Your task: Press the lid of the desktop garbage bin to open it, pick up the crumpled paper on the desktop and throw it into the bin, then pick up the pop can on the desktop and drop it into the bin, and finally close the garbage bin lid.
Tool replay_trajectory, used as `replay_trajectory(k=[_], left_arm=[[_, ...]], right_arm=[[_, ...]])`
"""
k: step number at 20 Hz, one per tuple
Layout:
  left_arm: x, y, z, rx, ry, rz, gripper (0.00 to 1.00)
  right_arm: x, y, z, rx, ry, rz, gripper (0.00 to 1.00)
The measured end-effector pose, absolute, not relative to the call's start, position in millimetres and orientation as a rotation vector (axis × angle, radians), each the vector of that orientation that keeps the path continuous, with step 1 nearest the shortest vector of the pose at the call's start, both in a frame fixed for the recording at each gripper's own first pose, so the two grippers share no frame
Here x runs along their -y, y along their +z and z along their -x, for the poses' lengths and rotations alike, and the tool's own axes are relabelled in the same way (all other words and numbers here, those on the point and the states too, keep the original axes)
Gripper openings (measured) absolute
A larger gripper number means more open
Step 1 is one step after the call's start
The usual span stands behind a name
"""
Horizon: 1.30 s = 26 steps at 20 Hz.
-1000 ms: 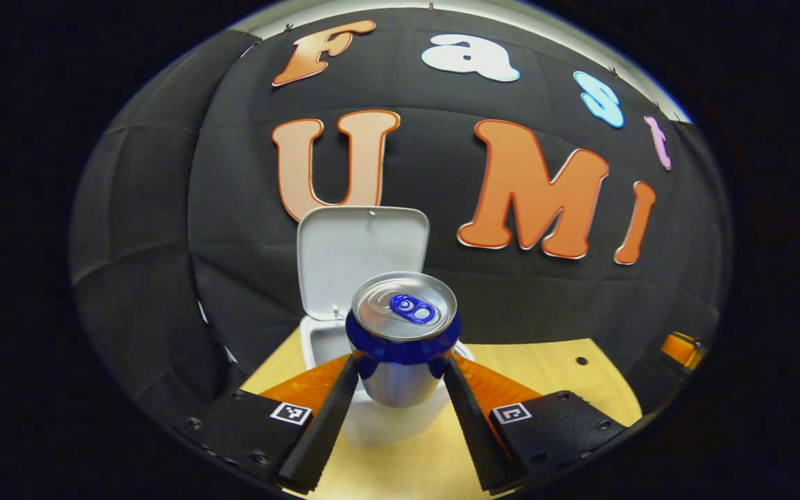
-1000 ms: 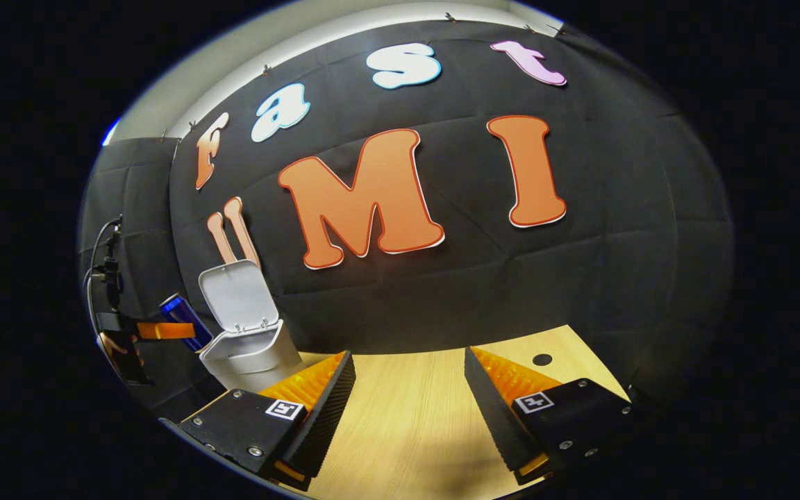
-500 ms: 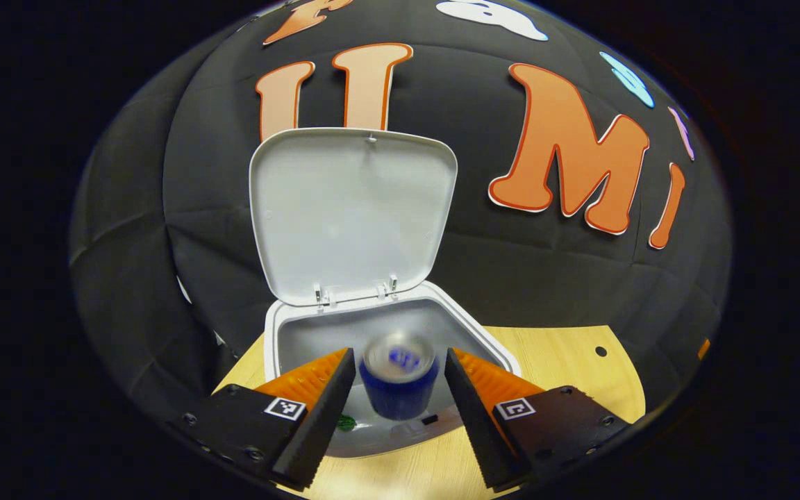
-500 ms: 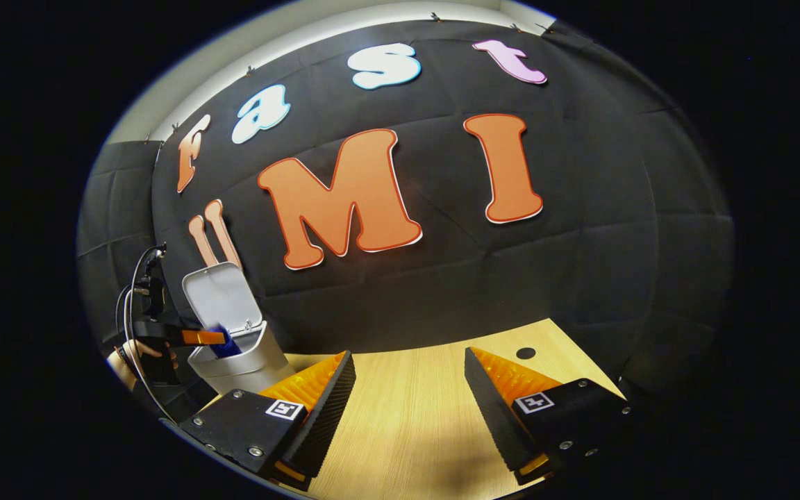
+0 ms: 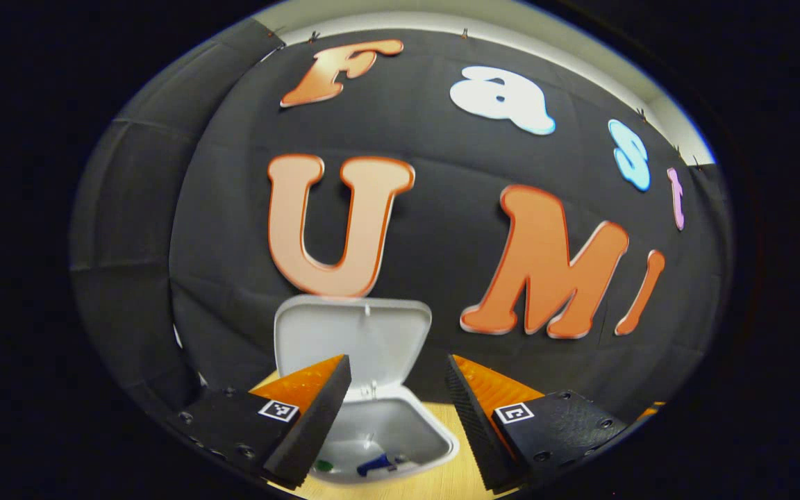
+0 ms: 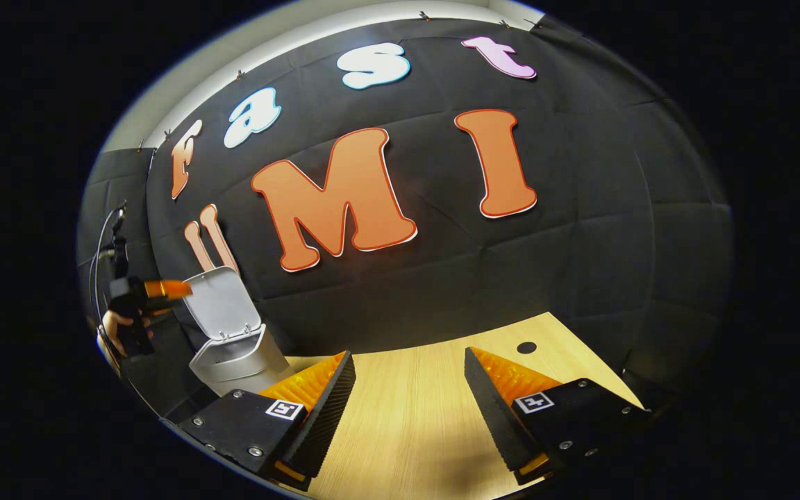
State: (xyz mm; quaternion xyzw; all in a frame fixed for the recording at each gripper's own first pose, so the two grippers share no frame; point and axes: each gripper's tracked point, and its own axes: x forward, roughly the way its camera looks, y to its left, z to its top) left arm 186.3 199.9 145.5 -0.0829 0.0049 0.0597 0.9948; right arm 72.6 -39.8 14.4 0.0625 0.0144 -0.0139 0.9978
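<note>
In the right gripper view, far left, a hand (image 6: 114, 326) holds the left gripper (image 6: 164, 287) just beside the upright lid (image 6: 221, 304) of the garbage bin (image 6: 240, 361). In the left gripper view the left gripper (image 5: 398, 389) hangs over the open bin with fingers spread and nothing between them, and the pop can (image 5: 374, 464) lies inside on the bin's floor. To the right, the right gripper (image 6: 408, 389) hovers over the wooden desktop (image 6: 414, 417), fingers spread apart and bare.

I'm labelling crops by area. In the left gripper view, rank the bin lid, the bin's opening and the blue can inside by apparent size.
1. bin lid
2. bin opening, partly hidden by the fingers, so unsure against the lid
3. blue can, clearly smallest
</note>
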Motion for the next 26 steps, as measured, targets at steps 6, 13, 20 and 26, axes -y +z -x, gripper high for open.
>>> replay_trajectory(k=[6,13,20,26], left_arm=[[-241.0,203.0,-275.8,0.013,0.253,0.014,0.87],[-246.9,116.8,-269.0,-0.152,0.304,0.04,0.86],[-194.4,68.7,-189.0,-0.006,0.302,-0.058,0.87],[-182.5,-26.1,-173.8,-0.147,0.323,0.035,0.87]], right_arm=[[43.6,15.6,-66.6,-0.018,-0.037,-0.133,0.94],[71.5,16.1,-56.2,-0.022,-0.058,-0.196,0.94],[58.4,20.7,-61.1,-0.058,0.02,-0.18,0.94],[48.8,19.6,-60.4,-0.104,0.084,-0.138,0.94]])
